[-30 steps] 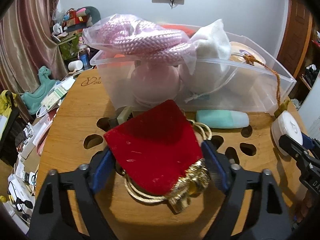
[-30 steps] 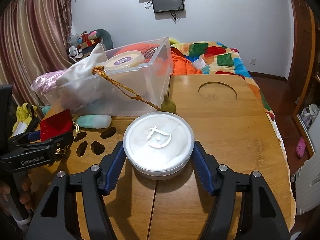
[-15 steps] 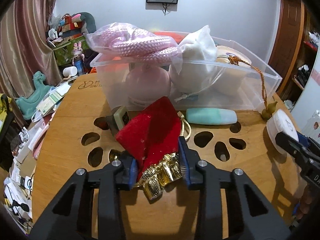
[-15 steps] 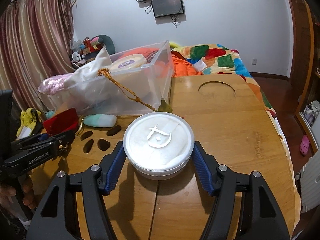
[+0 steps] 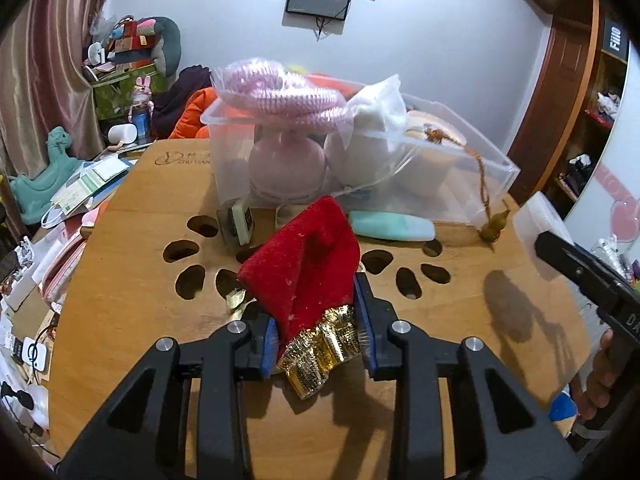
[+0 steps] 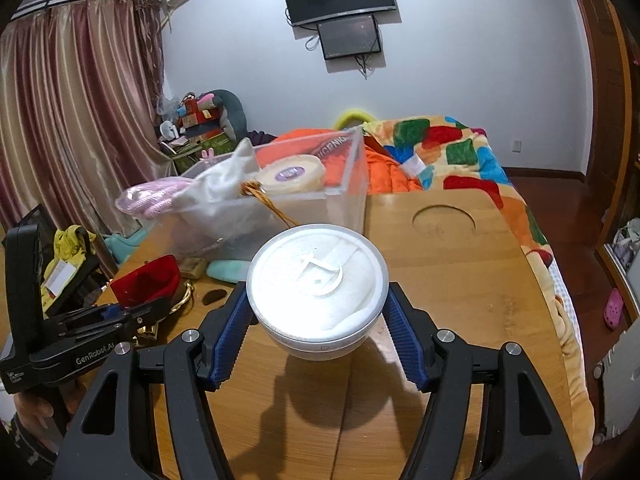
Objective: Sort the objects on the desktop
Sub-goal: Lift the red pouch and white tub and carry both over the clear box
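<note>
Wooden table [image 6: 460, 280], clear bin [image 5: 460, 168] at 12 o'clock part-filled.
Red pouch [image 5: 308, 256] pinched by left gripper [image 5: 316, 340], white jar [image 6: 318, 292] clamped by right gripper [image 6: 318, 344]; teal tube [image 5: 392, 226] unsorted.

Left claw [image 5: 316, 334] closed on red pouch [image 5: 306, 264] & lifted it; right claw [image 6: 318, 334] raised white jar [image 6: 317, 282] off table.

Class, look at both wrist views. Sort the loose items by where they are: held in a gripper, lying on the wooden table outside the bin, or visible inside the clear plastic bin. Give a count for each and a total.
Held in a gripper: 2 (red velvet pouch with gold trim, round white lidded container)
On the table: 3 (mint-green tube, small green-faced block, olive gourd charm)
In the bin: 4 (pink beaded bag, pink round jar, white cloth bag, cream round tin)
Total: 9
</note>
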Motion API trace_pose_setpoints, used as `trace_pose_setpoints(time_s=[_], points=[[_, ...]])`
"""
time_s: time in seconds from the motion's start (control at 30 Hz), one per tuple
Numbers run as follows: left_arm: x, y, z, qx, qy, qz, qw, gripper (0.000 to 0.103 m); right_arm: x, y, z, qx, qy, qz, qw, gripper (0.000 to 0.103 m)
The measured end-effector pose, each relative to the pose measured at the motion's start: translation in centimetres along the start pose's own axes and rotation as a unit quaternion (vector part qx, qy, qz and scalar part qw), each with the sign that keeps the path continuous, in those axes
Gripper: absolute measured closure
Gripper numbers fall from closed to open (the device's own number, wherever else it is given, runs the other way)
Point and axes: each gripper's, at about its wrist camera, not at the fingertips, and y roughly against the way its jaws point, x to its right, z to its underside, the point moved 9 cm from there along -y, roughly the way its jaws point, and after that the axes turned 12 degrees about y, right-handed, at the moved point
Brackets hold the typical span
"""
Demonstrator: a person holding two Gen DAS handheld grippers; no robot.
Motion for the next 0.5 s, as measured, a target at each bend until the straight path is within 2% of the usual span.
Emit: trace_pose_setpoints(time_s=[0.5], points=[[1.7, 4.5, -3.3, 0.062, -0.014, 0.045, 0.997, 0.071, -1.9, 0.1, -2.2, 0.01, 0.026, -0.007, 1.0, 0.041]])
